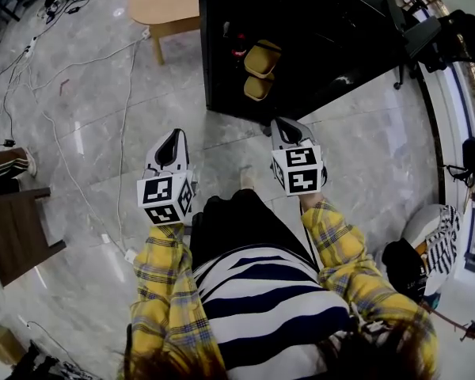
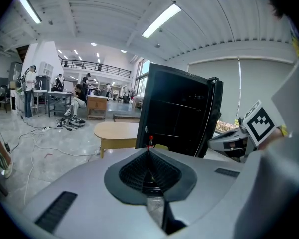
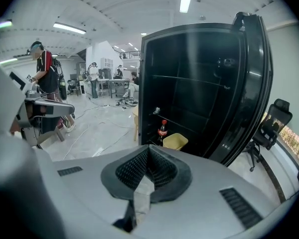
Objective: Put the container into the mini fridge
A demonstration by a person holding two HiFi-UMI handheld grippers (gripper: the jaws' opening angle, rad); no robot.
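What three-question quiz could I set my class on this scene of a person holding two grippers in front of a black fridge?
1. True or false: the black mini fridge stands with its door open.
2. What is between the jaws of the left gripper? A) a yellow tub B) a bottle C) nothing, the jaws are together
3. Fill the gap: on a shelf inside the fridge, next to the yellow plastic container, stands a dark bottle with a ___ cap.

Key: 1 true; 2 C; 3 red.
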